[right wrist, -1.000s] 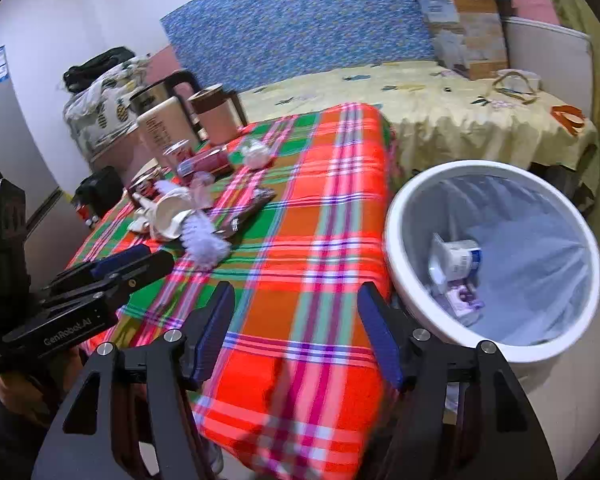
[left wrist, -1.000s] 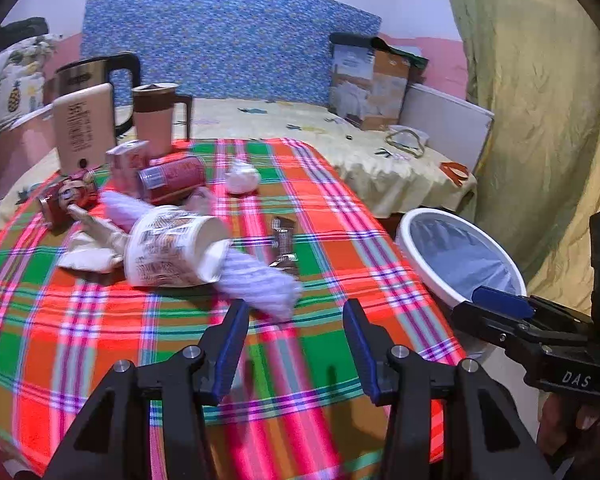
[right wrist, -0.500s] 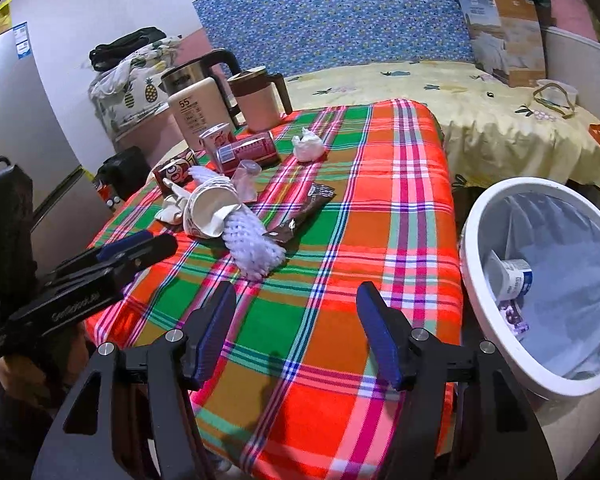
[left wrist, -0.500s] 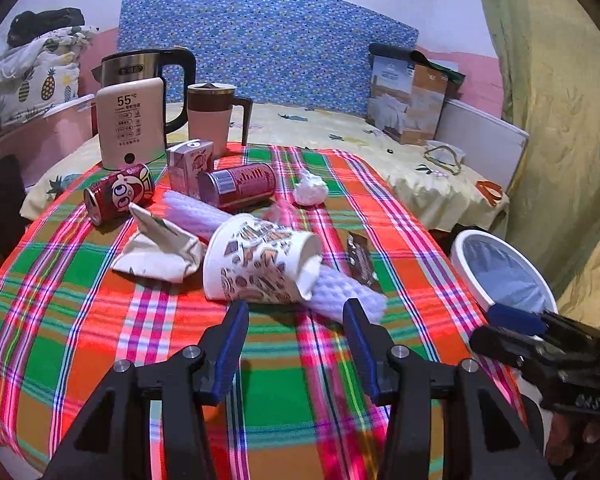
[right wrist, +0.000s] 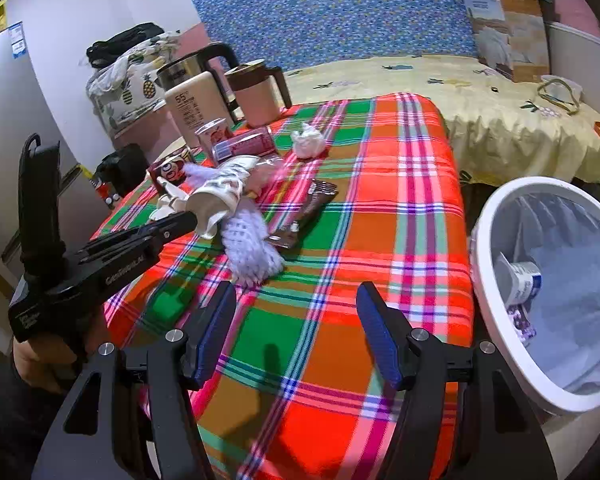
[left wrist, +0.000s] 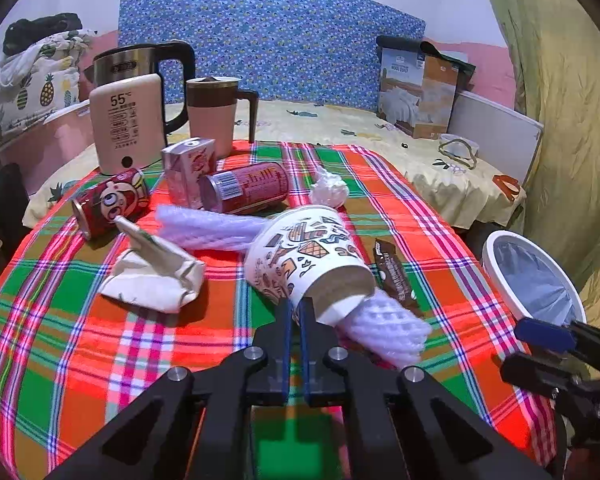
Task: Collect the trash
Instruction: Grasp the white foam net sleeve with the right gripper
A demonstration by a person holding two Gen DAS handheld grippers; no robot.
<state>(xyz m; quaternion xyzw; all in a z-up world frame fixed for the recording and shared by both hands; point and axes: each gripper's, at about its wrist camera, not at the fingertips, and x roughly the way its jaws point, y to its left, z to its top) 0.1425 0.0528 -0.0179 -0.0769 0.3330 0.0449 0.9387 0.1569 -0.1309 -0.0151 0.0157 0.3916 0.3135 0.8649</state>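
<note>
A patterned paper cup [left wrist: 312,256] lies on its side on the plaid tablecloth [left wrist: 100,352], mouth towards me. My left gripper [left wrist: 295,308] is shut on the cup's near rim, and the right wrist view shows the left gripper [right wrist: 190,219] at that mouth. A white foam net [left wrist: 384,332] pokes out beside the cup. Around it lie a brown snack wrapper [left wrist: 392,276], a crumpled paper bag [left wrist: 156,276], two red cans [left wrist: 248,190], a small carton [left wrist: 188,168] and a tissue ball [left wrist: 328,192]. My right gripper [right wrist: 296,300] hovers over the near tablecloth, jaws closing slightly with nothing between them.
A white bin [right wrist: 496,280] lined with a grey bag stands right of the table and holds a few pieces of trash. A kettle [left wrist: 140,64], a beige warmer [left wrist: 124,120] and a pink jug [left wrist: 216,112] stand at the table's far edge. A bed [left wrist: 380,136] lies behind.
My left gripper moved forward to the paper cup and shut on its rim. The right gripper swung left from the bin towards the table and stayed open.
</note>
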